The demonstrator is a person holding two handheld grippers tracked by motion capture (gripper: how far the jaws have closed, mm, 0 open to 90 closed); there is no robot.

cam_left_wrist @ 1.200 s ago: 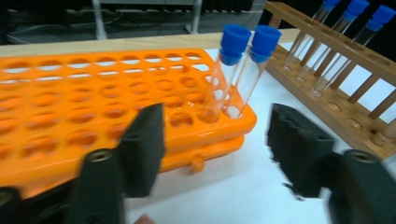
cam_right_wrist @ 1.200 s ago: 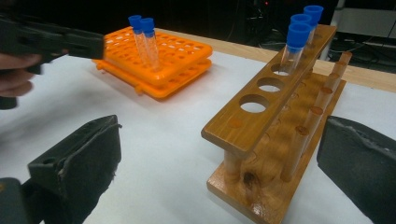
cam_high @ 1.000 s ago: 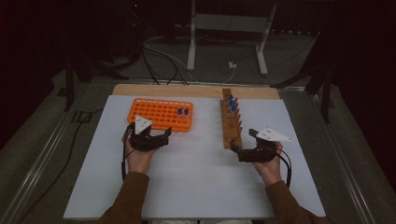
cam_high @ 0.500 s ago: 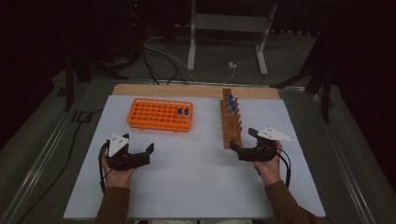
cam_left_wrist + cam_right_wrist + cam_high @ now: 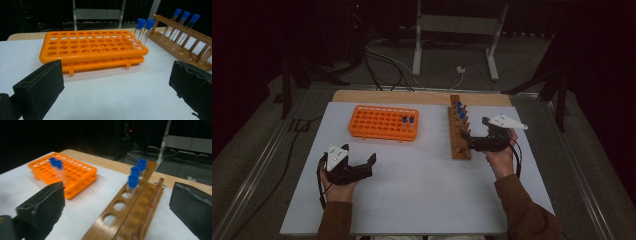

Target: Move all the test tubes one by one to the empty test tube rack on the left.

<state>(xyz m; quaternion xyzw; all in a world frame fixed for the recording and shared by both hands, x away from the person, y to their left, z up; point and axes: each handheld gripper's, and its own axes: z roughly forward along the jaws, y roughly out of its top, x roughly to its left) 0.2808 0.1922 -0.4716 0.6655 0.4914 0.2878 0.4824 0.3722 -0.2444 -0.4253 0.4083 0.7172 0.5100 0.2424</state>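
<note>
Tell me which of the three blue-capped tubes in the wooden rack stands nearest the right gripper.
The front tube of the row, beside the wooden rack's empty holes; the other two stand behind it, farther from the right gripper.

The plastic rack (image 5: pixel 384 122) lies left of the wooden rack (image 5: pixel 459 129), each holding tubes (image 5: pixel 407 120).

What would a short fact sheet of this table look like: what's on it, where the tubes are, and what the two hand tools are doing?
Surface: white table
Orange rack: two blue-capped tubes at one end
Wooden rack: three blue-capped tubes at its far end, nearer holes empty
Left gripper: jaws open, nothing between them, near the table's front, apart from the orange rack
Right gripper: jaws open, empty, beside the wooden rack
</note>
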